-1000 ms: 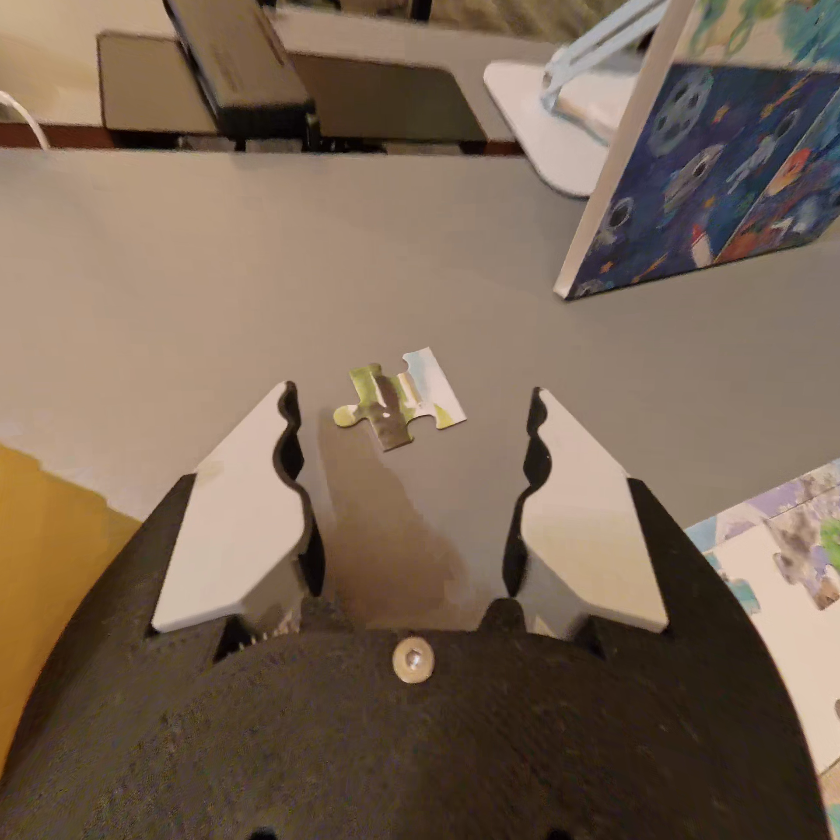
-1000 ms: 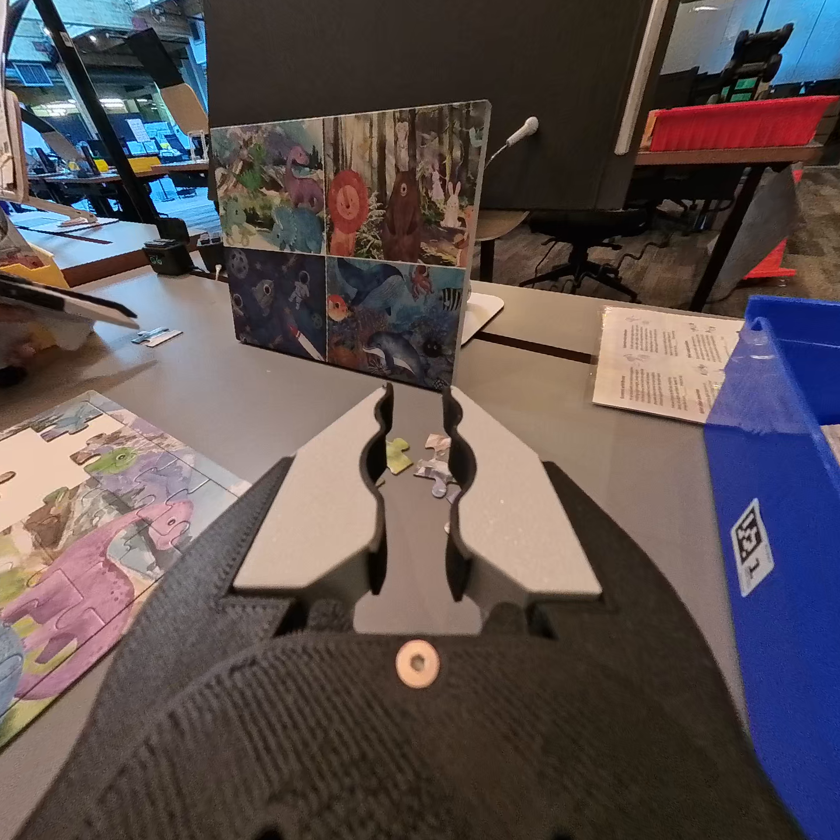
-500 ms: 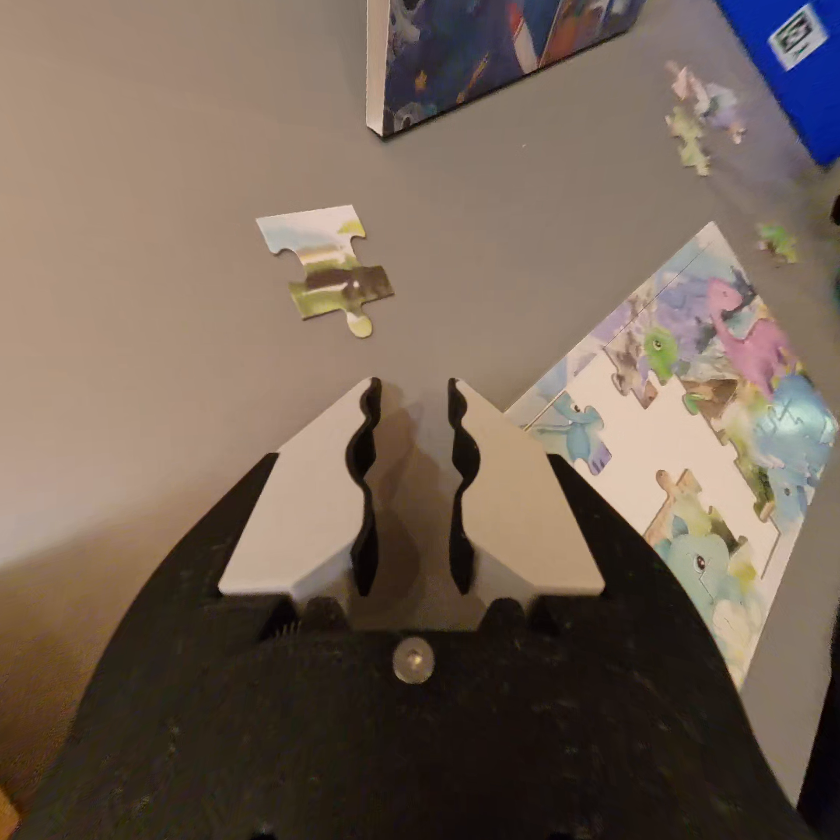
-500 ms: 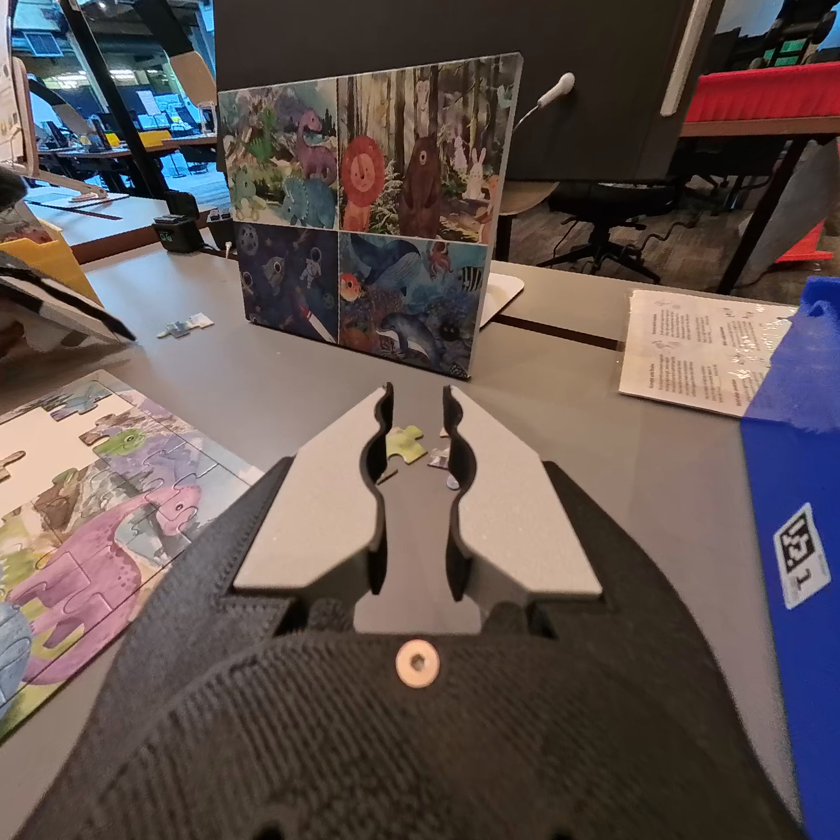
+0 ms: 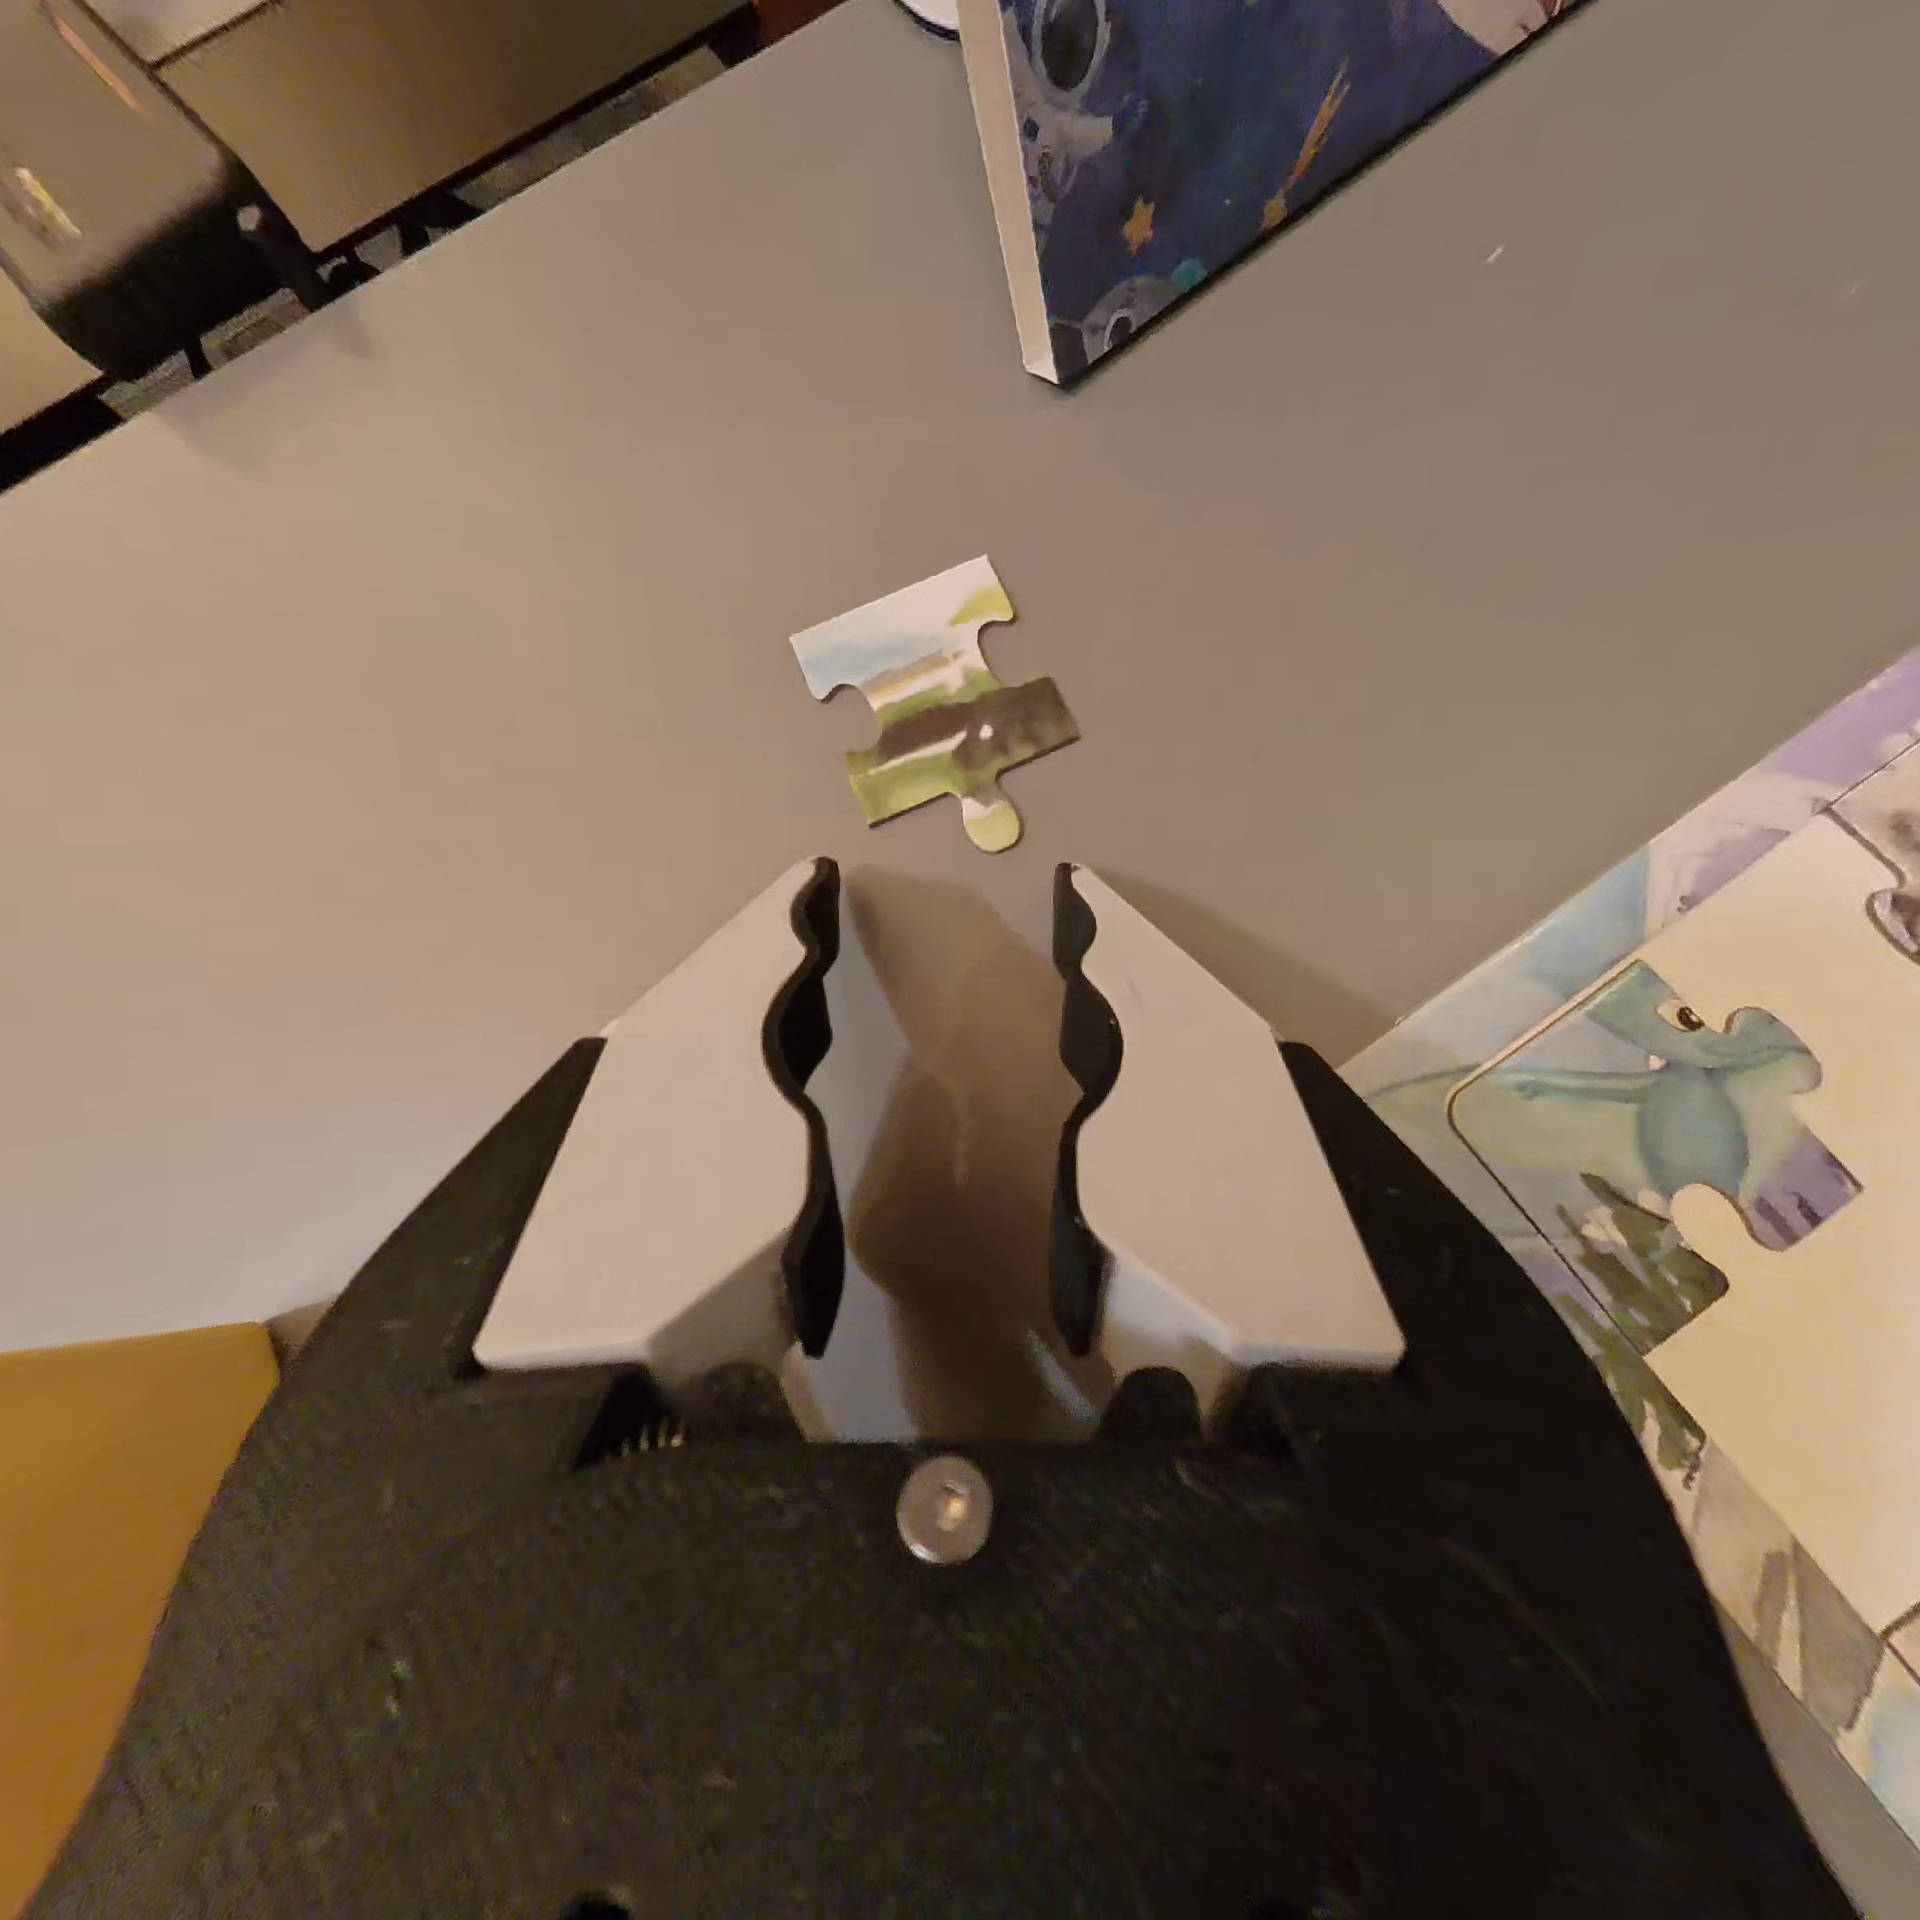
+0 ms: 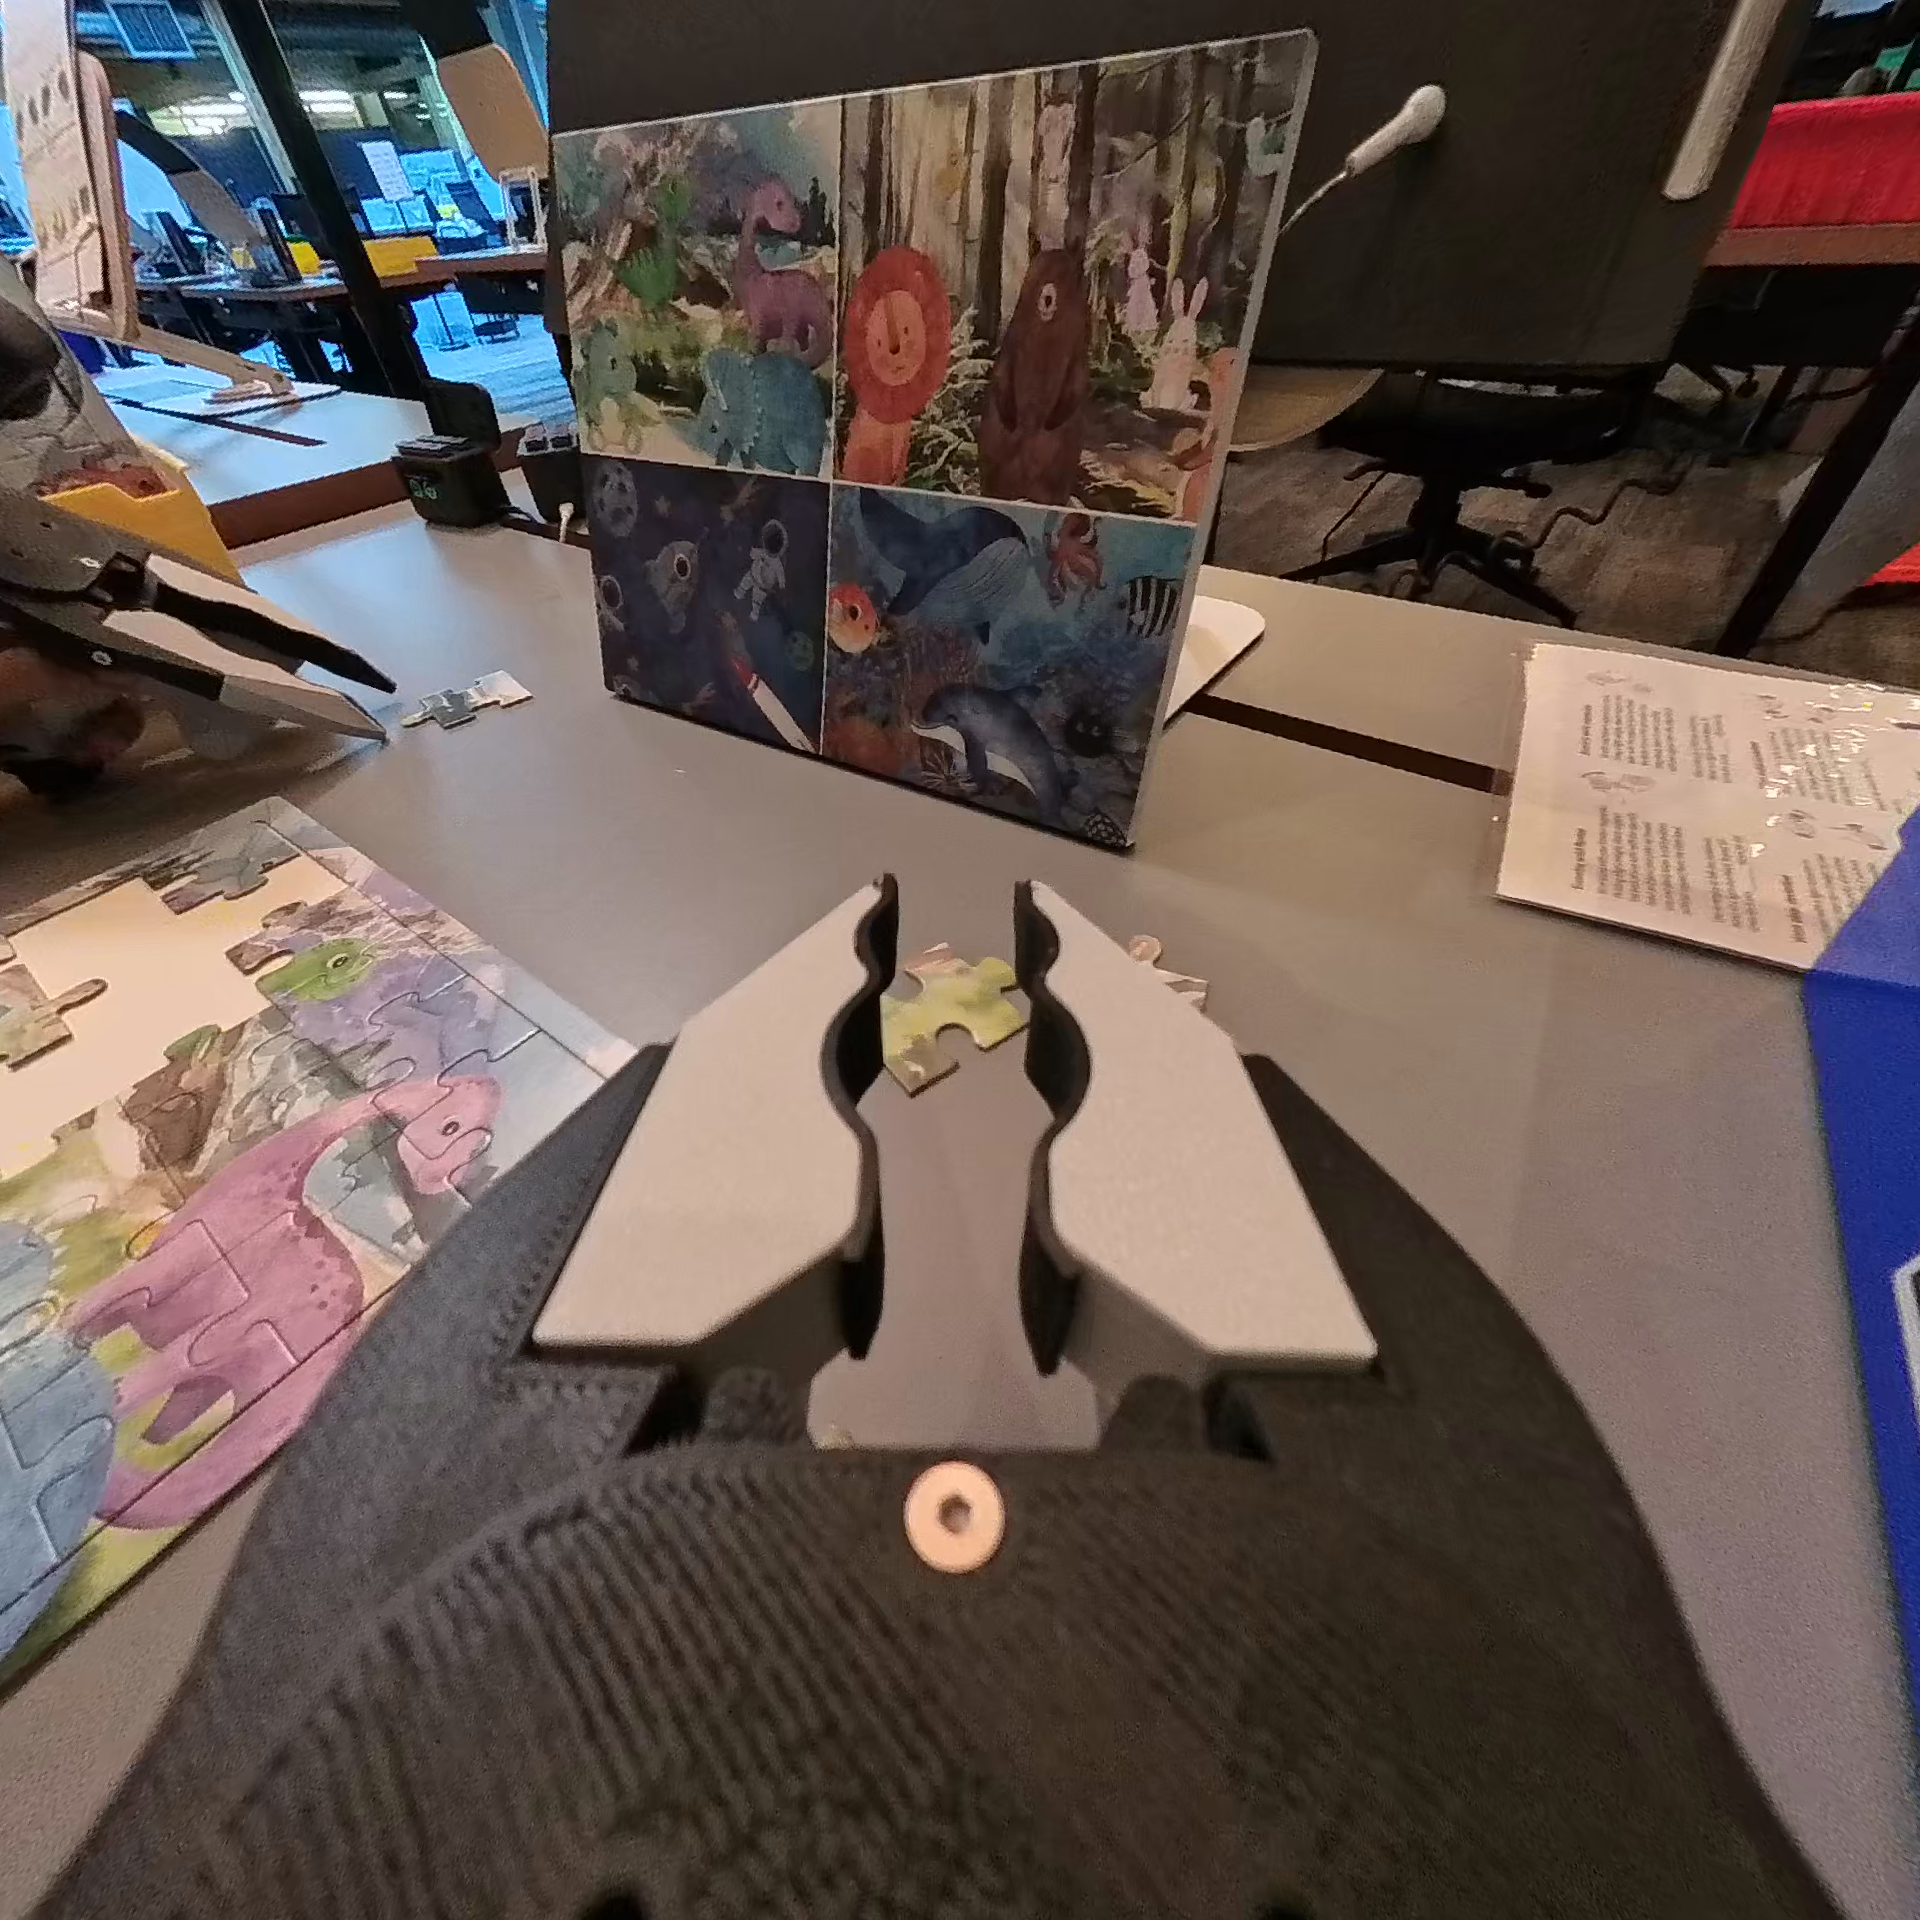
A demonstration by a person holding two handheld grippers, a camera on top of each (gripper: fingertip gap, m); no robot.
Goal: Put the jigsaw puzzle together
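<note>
The partly assembled dinosaur puzzle (image 5: 1714,1299) lies on the grey table; it also shows in the right wrist view (image 6: 260,1091). A loose green, grey and white piece (image 5: 935,707) lies flat just ahead of my left gripper (image 5: 940,883), which is partly open and empty; the piece also shows in the right wrist view (image 6: 468,698). My right gripper (image 6: 958,894) is low over the table with its jaws nearly together and nothing in them. A green piece (image 6: 945,1013) lies on the table just beyond its tips, and another piece (image 6: 1169,966) lies to their right.
The puzzle box (image 6: 883,468) stands upright behind the loose pieces and also shows in the left wrist view (image 5: 1247,156). A blue bin (image 6: 1870,1195) is at the right, a printed sheet (image 6: 1714,790) beyond it. A yellow object (image 5: 104,1475) is at the left gripper's lower left. About 40 cm separates my left fingertips from my right.
My left gripper went from wide open to nearly shut, then partly reopened, swinging away and back to the loose piece. My right gripper moved closer to the green piece, jaws unchanged.
</note>
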